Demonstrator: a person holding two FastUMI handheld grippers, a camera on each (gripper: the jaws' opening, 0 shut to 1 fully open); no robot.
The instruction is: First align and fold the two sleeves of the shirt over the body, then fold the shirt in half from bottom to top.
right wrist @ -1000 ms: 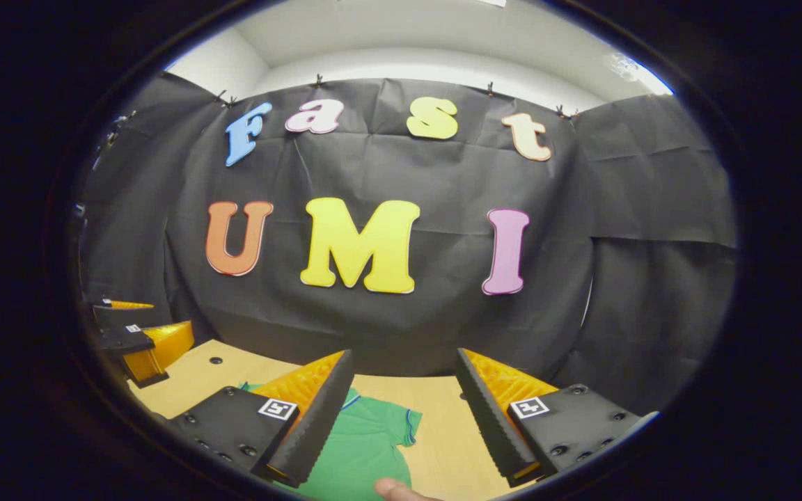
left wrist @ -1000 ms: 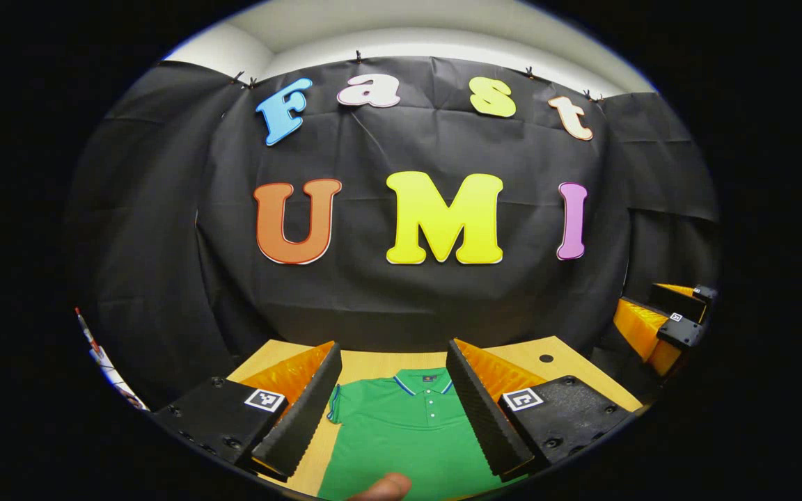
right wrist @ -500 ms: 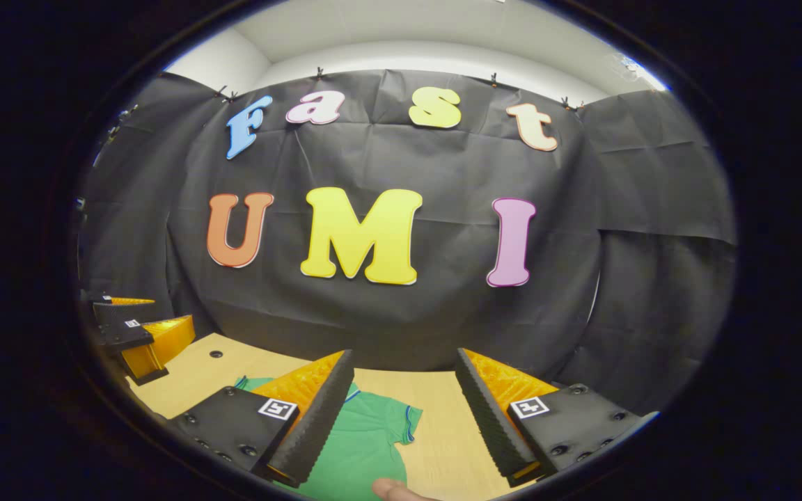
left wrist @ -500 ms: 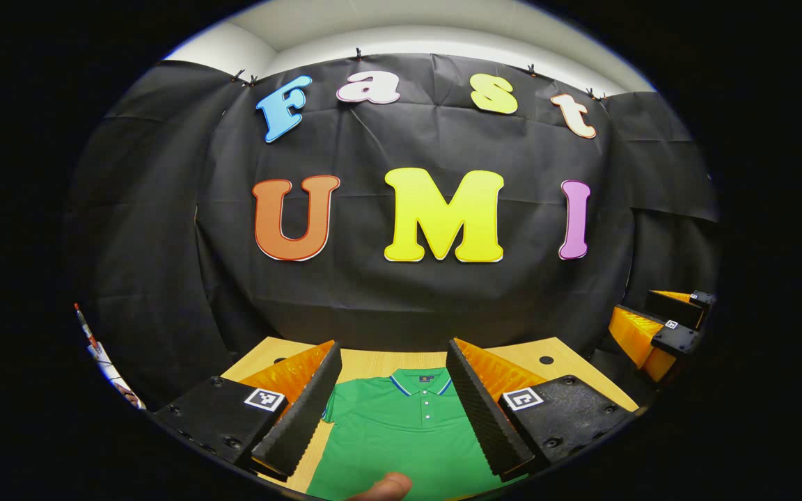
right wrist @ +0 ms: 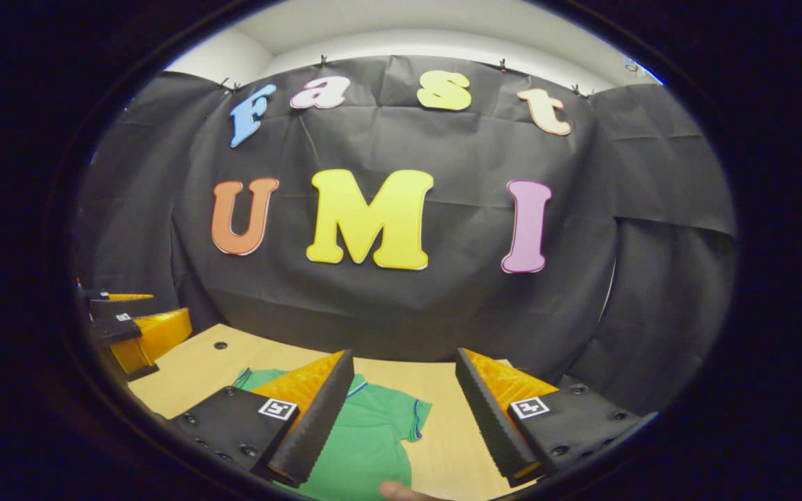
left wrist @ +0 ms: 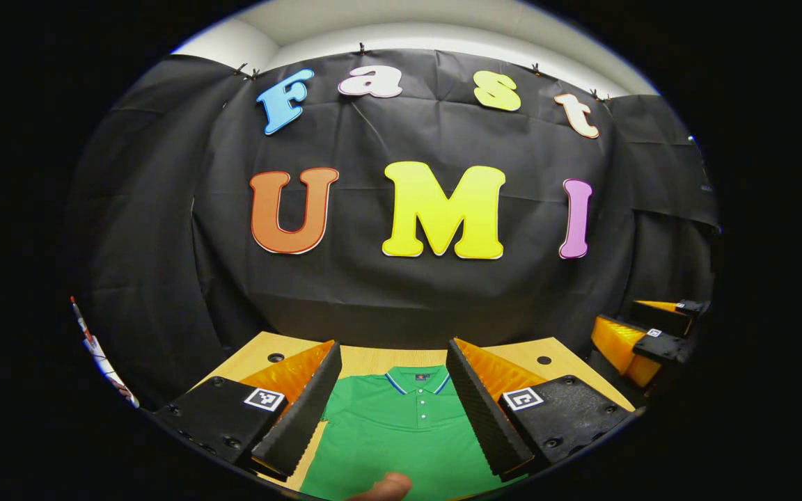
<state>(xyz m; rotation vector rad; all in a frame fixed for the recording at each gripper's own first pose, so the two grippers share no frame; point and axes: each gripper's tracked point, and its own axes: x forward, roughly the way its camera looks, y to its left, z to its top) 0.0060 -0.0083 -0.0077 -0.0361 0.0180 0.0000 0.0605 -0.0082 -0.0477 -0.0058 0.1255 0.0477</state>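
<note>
A green polo shirt [left wrist: 401,431] with a blue-striped collar lies flat on the wooden table [left wrist: 373,360], collar towards the far wall. My left gripper [left wrist: 392,390] hangs open above its chest, nothing between the fingers. In the right gripper view the shirt [right wrist: 366,445] shows its right short sleeve [right wrist: 408,417] spread out on the table. My right gripper [right wrist: 404,396] is open above that sleeve, holding nothing. The right gripper [left wrist: 641,334] also shows far right in the left gripper view, and the left gripper [right wrist: 133,334] far left in the right gripper view.
The table [right wrist: 185,369] ends at the black cloth wall behind it. Small dark holes [left wrist: 544,360] mark its far corners. A fingertip [left wrist: 387,486] shows at the bottom edge of the left gripper view. A thin striped object [left wrist: 98,348] hangs at the far left.
Both grippers have tilted down a little and moved forward, so more of the shirt and table shows. Both stay open.
</note>
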